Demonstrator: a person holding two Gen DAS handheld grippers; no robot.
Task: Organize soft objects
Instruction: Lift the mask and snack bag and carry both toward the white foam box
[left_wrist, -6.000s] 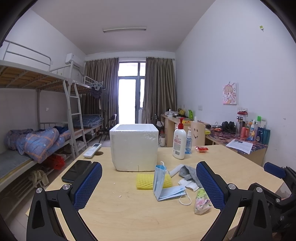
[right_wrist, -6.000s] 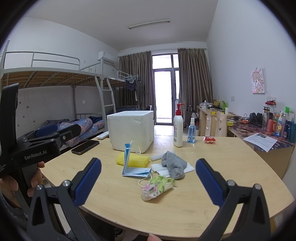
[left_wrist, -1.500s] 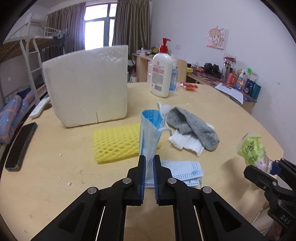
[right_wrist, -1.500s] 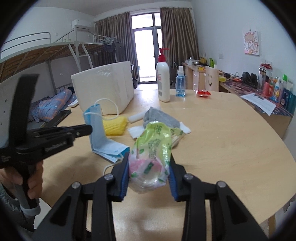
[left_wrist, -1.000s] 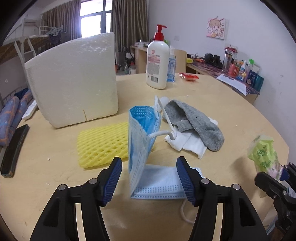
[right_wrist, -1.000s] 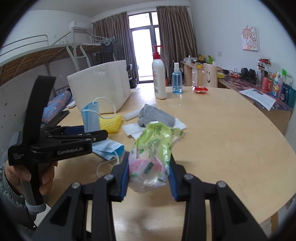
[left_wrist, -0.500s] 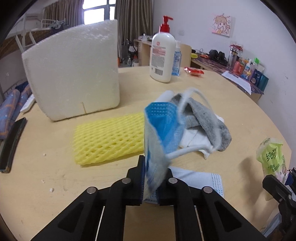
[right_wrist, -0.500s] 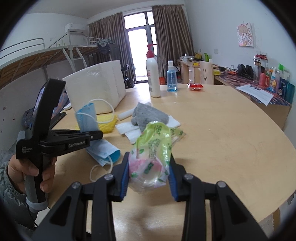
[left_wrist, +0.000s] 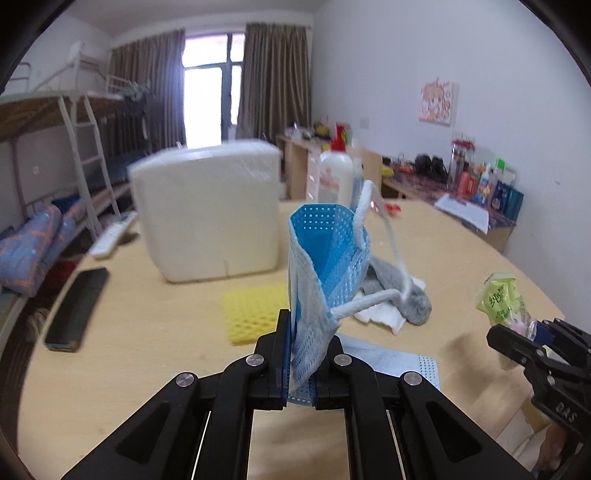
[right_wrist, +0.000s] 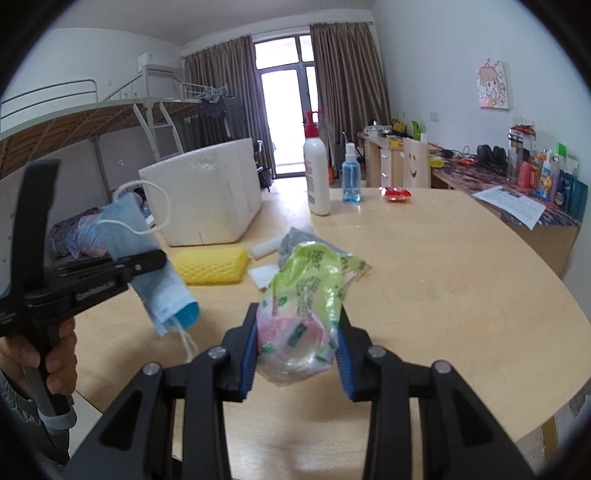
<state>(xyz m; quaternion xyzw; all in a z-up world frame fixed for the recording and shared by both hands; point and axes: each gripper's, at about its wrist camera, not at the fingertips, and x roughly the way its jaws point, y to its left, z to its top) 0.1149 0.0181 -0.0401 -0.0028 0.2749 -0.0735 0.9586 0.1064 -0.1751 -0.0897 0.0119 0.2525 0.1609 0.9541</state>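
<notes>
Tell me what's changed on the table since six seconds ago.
The left gripper closed on one blue face mask and lifted it off the table; the right gripper took up the green tissue pack. A second mask, the yellow foam net, the grey sock and the foam box stayed put.

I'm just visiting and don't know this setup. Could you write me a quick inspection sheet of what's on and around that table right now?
Surface: round wooden table, lightly scuffed.
Job's things: blue face mask and green tissue pack both lifted; second mask, yellow foam net, grey sock lying by the white foam box.
Clutter: lotion bottle, spray bottle, phone, remote.
Grippers: left gripper jaws clamp the mask; right gripper jaws clamp the pack.
Cables: nothing seen.
Surroundings: bunk bed, curtains, crowded desk.
</notes>
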